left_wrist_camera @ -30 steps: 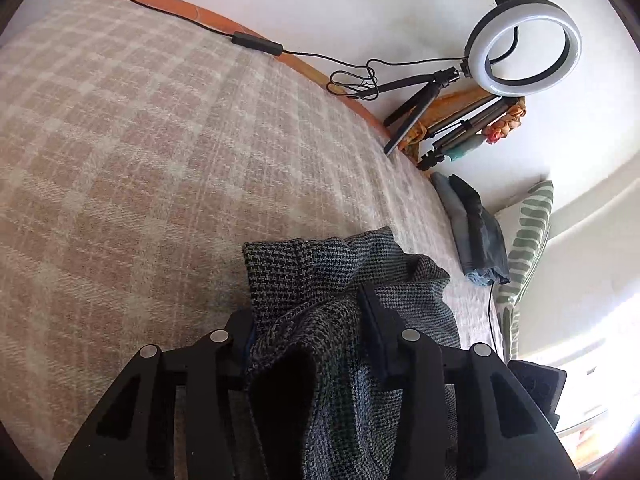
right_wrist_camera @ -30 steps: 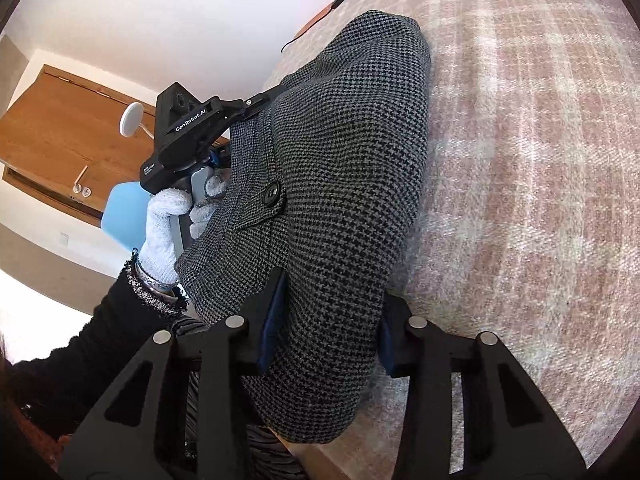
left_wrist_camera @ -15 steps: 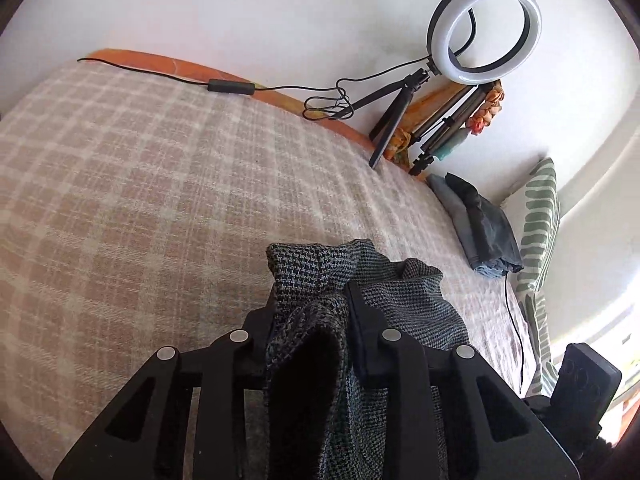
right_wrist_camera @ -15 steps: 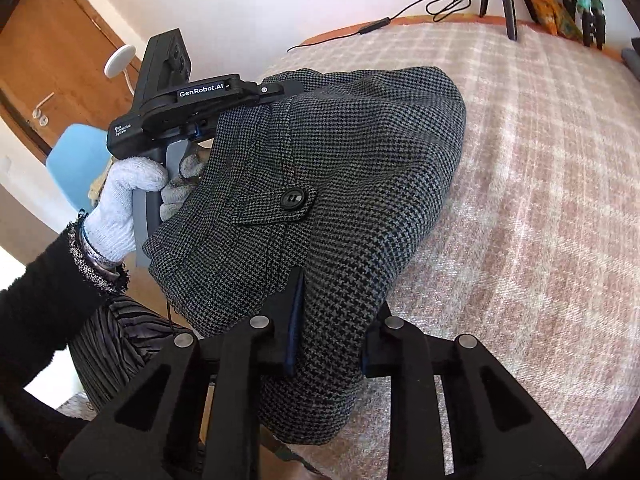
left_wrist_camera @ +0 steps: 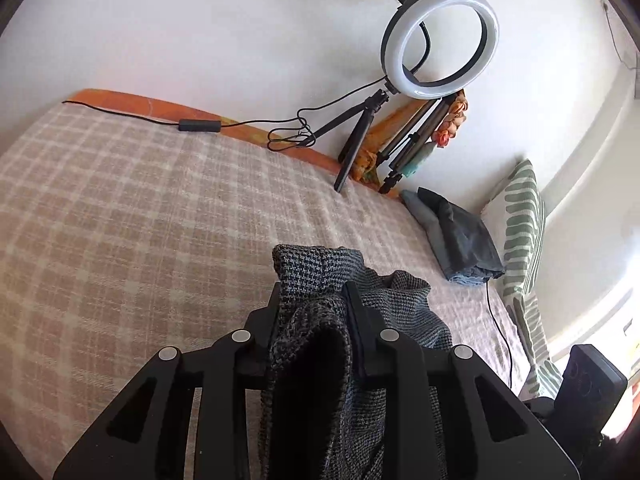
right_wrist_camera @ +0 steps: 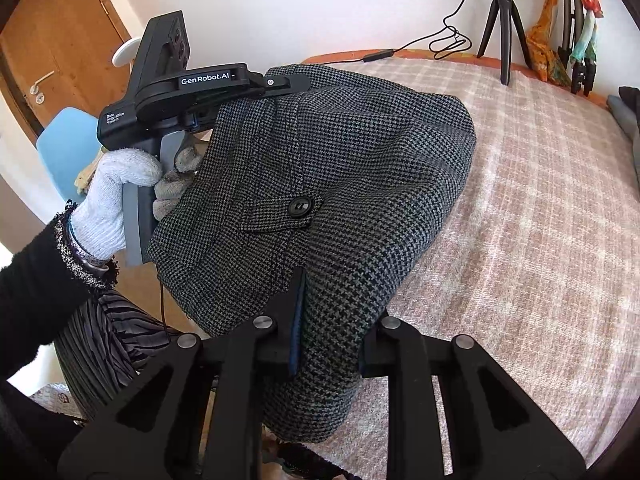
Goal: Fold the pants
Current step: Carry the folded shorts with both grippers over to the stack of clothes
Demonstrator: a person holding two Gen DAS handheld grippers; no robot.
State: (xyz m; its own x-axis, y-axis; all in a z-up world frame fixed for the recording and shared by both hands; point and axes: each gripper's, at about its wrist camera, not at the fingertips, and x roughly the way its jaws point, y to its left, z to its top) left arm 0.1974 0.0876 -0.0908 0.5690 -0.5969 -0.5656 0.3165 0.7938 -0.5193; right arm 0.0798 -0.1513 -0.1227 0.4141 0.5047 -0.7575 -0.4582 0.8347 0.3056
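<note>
1. Left wrist view. Your left gripper [left_wrist_camera: 314, 300] has its jaws closed on a bunched edge of the pants [left_wrist_camera: 320, 268], held above the bed [left_wrist_camera: 120, 220]. Fabric: dark grey houndstooth weave, wool-like, matte, medium thick. It slumps in soft folds over and behind the jaws, so judge it limp but with some body; not slippery, not fragile. Bed cover: beige and pink plaid, coarse woven texture, flat.

2. Same view, far side. Ring light [left_wrist_camera: 440, 40] on a small black tripod, round and rigid, with its cable trailing along the bed edge. Folded dark clothes [left_wrist_camera: 456, 236] lie beside a green-striped pillow [left_wrist_camera: 524, 216]. All well apart from the pants.

3. Right wrist view. Your right gripper [right_wrist_camera: 332, 312] has its jaws clamped on a thick fold at the near edge of the pants [right_wrist_camera: 360, 152]. The cloth hangs as a rounded bundle between both grippers, its far side seeming to rest on the bed [right_wrist_camera: 540, 240]. A flapped pocket with a black button [right_wrist_camera: 300, 206] faces you.

4. Handling judgement. Moderate weight; several layers will sag. Take hold at the waistband and seams, where the cloth is doubled and stiffest. Keep the button flap clear of the jaws.
</note>
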